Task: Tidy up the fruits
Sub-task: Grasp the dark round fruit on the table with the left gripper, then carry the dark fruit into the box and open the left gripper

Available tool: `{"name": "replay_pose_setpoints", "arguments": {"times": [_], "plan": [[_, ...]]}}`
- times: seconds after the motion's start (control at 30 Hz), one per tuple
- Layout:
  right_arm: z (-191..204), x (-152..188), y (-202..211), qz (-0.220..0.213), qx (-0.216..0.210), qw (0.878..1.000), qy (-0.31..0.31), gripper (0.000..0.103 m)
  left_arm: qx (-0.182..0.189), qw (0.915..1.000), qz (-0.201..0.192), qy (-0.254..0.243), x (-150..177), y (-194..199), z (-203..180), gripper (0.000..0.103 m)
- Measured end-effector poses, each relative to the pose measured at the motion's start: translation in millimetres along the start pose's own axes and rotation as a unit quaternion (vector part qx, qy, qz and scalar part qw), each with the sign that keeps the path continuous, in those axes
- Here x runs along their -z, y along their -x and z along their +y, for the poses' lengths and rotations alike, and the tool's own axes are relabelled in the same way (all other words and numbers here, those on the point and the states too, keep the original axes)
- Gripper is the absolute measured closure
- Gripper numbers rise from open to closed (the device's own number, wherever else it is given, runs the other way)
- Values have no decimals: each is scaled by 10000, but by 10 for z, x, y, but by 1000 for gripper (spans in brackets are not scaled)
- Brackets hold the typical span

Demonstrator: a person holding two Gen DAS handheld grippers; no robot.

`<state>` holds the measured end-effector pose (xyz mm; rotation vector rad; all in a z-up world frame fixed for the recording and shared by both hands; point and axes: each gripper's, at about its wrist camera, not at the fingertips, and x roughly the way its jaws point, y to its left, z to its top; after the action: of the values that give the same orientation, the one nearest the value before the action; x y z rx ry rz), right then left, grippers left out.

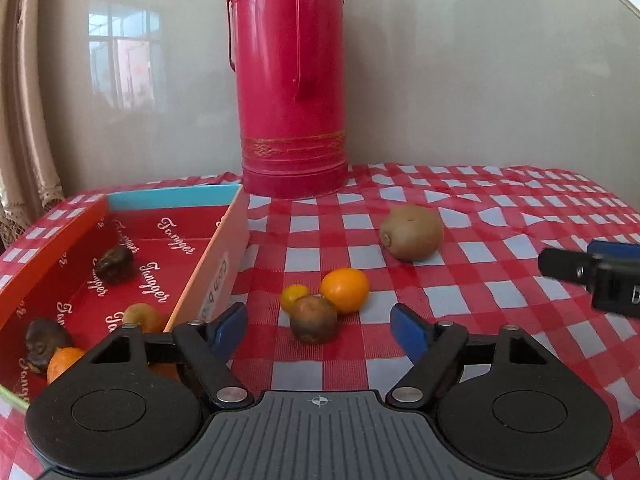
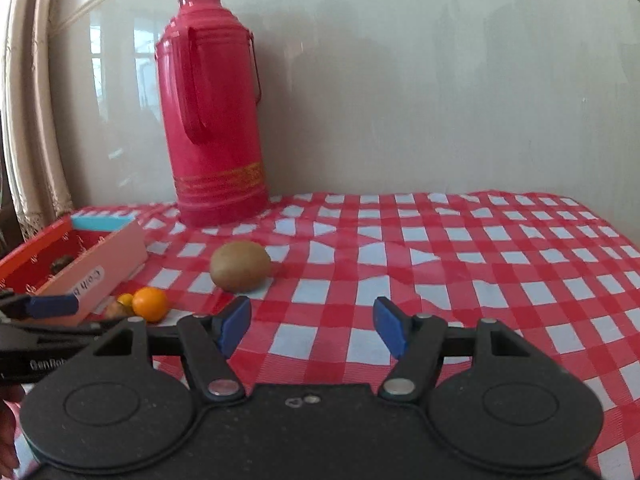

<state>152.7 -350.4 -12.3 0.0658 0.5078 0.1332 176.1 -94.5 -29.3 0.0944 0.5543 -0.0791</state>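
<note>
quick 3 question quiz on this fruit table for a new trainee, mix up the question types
1. True or false: the fuzzy brown kiwi lies inside the red cardboard box.
2. Multiple choice: the left hand-held gripper is nearest to which thing? A) the tall pink metal thermos B) the round brown fruit C) the kiwi
3. Fill in: the bright orange citrus fruit rests on the red and white checked ______.

Key
1. False: it lies on the cloth, right of the box.
2. B: the brown fruit lies just ahead of the open jaws.
3. tablecloth

The right hand-held gripper is also open and holds nothing.
</note>
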Motion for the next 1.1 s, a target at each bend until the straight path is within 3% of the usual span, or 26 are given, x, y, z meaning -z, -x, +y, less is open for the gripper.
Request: {"name": "replay_pose_setpoints", "arguments": {"times": [0.13, 0.2, 0.47, 0.5, 0.57, 0.67, 0.9, 1.1], "plan": [[-31, 2, -69, 14, 30, 9999, -114, 43, -131, 9997, -9, -193, -14, -64, -80, 29], [-40, 4, -88, 13, 40, 9999, -139, 42, -150, 9995, 31, -292, -8, -65, -125, 39], [-41, -13, -107, -19, -24, 9998, -186, 39, -246, 9992, 219, 232, 25, -157, -45, 42], [-39, -11, -107, -13, -35, 9998, -175, 39, -267, 9991, 227, 252, 27, -177, -51, 46], [-43, -4, -103, -1, -40, 9999, -141, 39, -287, 9988, 285, 278, 32, -211, -64, 73], [-97, -8, -87, -3, -17, 9998, -212, 39, -253, 9987, 291, 332, 36, -208, -51, 73], [-134, -27, -61, -14, -26, 9991, -414, 39, -225, 9996, -94, 129, -32, 93, -66, 73], [18, -53, -16, -35, -75, 9994, -330, 39, -366, 9983, -415, 158, -78, 384, 170, 73]]}}
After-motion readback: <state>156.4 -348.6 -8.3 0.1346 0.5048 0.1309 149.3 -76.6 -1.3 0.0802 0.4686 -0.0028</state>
